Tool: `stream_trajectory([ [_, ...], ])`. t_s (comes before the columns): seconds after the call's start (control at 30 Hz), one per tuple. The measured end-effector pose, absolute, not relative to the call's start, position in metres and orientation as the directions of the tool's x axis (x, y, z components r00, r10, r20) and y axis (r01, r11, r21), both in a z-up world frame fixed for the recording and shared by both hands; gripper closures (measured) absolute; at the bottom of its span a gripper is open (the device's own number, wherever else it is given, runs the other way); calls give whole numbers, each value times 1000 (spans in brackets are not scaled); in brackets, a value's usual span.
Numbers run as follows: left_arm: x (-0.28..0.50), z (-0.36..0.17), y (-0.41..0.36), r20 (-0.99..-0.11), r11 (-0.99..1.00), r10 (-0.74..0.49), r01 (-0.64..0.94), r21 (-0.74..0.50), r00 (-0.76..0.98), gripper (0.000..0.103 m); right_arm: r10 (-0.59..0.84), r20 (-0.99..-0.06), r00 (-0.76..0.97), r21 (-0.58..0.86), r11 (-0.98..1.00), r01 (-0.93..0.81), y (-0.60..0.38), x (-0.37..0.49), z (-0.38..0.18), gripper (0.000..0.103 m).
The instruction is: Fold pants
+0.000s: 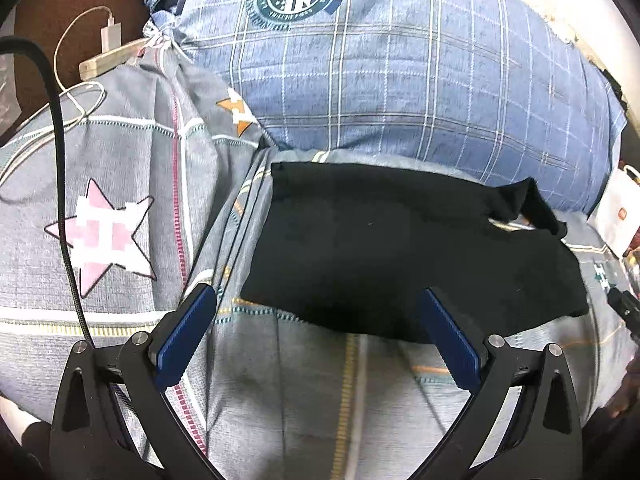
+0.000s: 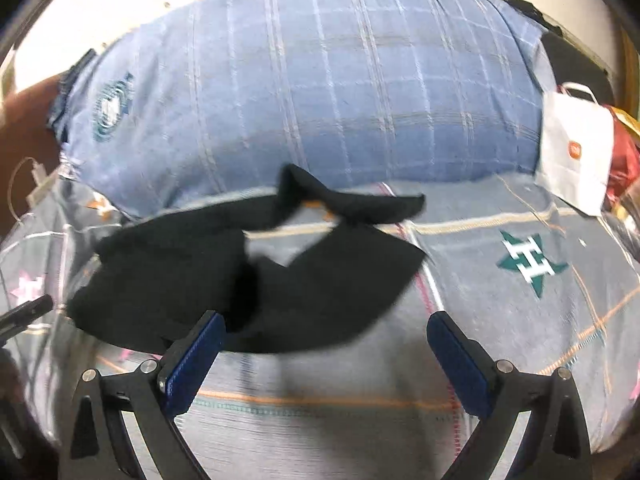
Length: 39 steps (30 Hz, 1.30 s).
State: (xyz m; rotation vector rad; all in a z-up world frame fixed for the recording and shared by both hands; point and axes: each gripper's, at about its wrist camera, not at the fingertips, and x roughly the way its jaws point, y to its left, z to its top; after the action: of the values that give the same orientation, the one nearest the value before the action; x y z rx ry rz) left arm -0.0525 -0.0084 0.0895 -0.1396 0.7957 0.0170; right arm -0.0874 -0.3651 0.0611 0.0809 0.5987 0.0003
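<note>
The black pants (image 1: 408, 248) lie in a folded, roughly rectangular stack on the grey patterned bedsheet (image 1: 280, 392). My left gripper (image 1: 320, 300) is open and empty, just in front of the stack's near edge. In the right wrist view the pants (image 2: 248, 280) look uneven, with a strip of black cloth (image 2: 352, 200) lifted and curled at the far right corner. My right gripper (image 2: 326, 322) is open and empty, near the stack's front right edge. The right wrist view is blurred by motion.
A large blue plaid pillow (image 1: 400, 72) lies behind the pants. A white charger and cable (image 1: 108, 36) and a black cable (image 1: 60, 160) lie at the left. A white paper bag (image 2: 576, 152) stands at the right by the pillow.
</note>
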Motion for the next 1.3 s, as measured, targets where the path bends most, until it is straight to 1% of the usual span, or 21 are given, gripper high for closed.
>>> stream_trajectory([
  [0.07, -54, 91, -14, -712, 993, -24, -63, -96, 702, 1, 20, -604, 797, 48, 999, 11, -356, -78, 64, 2],
  [0.1, -54, 91, -16, -718, 994, -22, -59, -87, 696, 1, 40, -597, 801, 73, 997, 4, -356, -78, 65, 2],
  [0.13, -48, 90, -18, -745, 996, -14, -60, -72, 667, 1, 60, -589, 806, 98, 995, -2, -356, -79, 66, 2],
  [0.17, -46, 89, -20, -745, 996, -7, -59, -63, 667, 1, 62, -603, 796, 101, 995, -1, -355, -76, 65, 2],
  [0.37, -45, 81, -23, -741, 995, -22, -57, -81, 671, 1, 61, -633, 772, 110, 994, 11, -357, -68, 53, 2],
  [0.57, -43, 81, -24, -741, 995, -36, -43, -87, 670, 1, 56, -628, 776, 99, 995, 9, -358, -66, 54, 2],
  [0.7, -42, 81, -26, -742, 998, -21, -35, -60, 670, 1, 60, -627, 776, 102, 995, 5, -358, -63, 54, 2],
  [0.87, -40, 77, -26, -749, 998, -21, -36, -60, 663, 1, 60, -636, 769, 102, 995, 7, -358, -60, 49, 2],
  [1.07, -39, 63, -19, -775, 991, -49, -63, -114, 630, 1, 51, -656, 753, 115, 993, 33, -369, -56, 38, 2],
  [1.17, -37, 55, -14, -784, 983, -83, -77, -165, 616, 1, 48, -661, 749, 126, 991, 48, -376, -53, 34, 2],
  [1.3, -32, 45, -5, -778, 958, -146, -110, -266, 611, 1, 37, -668, 744, 147, 986, 83, -391, -50, 26, 2],
])
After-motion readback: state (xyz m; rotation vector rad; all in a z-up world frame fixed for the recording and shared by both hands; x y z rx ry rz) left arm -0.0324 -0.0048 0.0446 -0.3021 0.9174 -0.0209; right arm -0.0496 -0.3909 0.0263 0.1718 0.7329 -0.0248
